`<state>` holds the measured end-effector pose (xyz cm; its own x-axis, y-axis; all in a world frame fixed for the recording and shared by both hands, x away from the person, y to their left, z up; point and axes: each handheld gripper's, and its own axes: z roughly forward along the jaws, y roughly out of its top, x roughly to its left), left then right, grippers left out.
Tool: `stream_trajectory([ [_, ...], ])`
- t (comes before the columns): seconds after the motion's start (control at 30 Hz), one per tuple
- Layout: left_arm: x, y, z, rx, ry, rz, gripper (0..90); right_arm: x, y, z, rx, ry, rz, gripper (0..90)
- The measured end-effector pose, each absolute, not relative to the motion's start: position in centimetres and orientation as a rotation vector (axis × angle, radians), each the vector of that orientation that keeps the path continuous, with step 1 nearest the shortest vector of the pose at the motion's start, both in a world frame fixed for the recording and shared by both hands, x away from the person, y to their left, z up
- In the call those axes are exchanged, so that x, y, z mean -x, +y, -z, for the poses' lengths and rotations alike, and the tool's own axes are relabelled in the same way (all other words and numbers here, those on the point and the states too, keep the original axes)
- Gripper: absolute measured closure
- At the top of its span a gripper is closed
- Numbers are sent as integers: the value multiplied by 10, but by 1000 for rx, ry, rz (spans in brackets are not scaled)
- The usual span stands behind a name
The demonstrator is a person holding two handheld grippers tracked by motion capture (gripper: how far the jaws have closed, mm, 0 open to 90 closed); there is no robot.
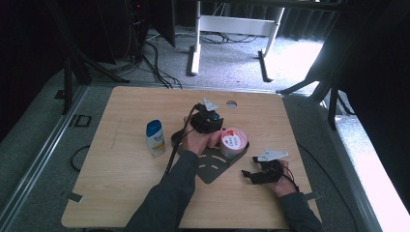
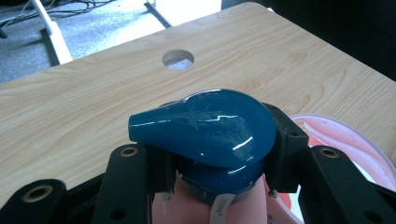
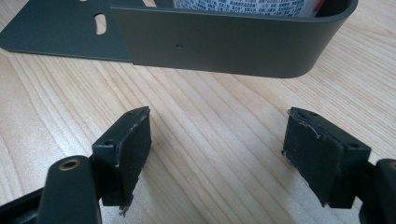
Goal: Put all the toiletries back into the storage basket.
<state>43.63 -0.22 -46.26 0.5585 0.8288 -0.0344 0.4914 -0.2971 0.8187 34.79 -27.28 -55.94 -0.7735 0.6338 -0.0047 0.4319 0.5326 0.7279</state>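
**Pump bottle gripped at the neck beside the pink tub**

Nearest the person, the right gripper (image 1: 247,174) is held low over the table (image 1: 125,193), its jaws spread wide with nothing between them. In the right gripper view its two pads (image 3: 128,149) are seen well apart above bare wood, facing the curved wall of the dark metal tray (image 3: 224,44), from which they are kept a short way off.

Farther in, the left gripper (image 2: 219,177) is closed about the neck of a pink bottle just under its blue pump head (image 2: 208,128), whose spout is turned toward the left of that view. In the high view the same gripper (image 1: 207,122) is seen just behind the tray's raised end, with the pink tub (image 1: 233,142) standing in the tray just to its right.

The step in hand is judged to be the carrying or placing of the pump bottle at the tray. Whether its base is resting on anything cannot be told. The next move is judged to call for a steady, upright lowering clear of the tub, since a grip so high on the neck could allow the body to swing.

Beyond, to the left, a white and blue bottle (image 1: 155,137) stands apart; a round hole (image 1: 231,103) lies near the far edge.
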Motion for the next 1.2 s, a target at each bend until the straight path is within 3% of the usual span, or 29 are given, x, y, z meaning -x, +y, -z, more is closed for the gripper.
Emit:
stream_trajectory([
  [1.2,-429,3,467,-1943,1044,-514,523,-348,-273,559,-891,2505,-1078,231],
])
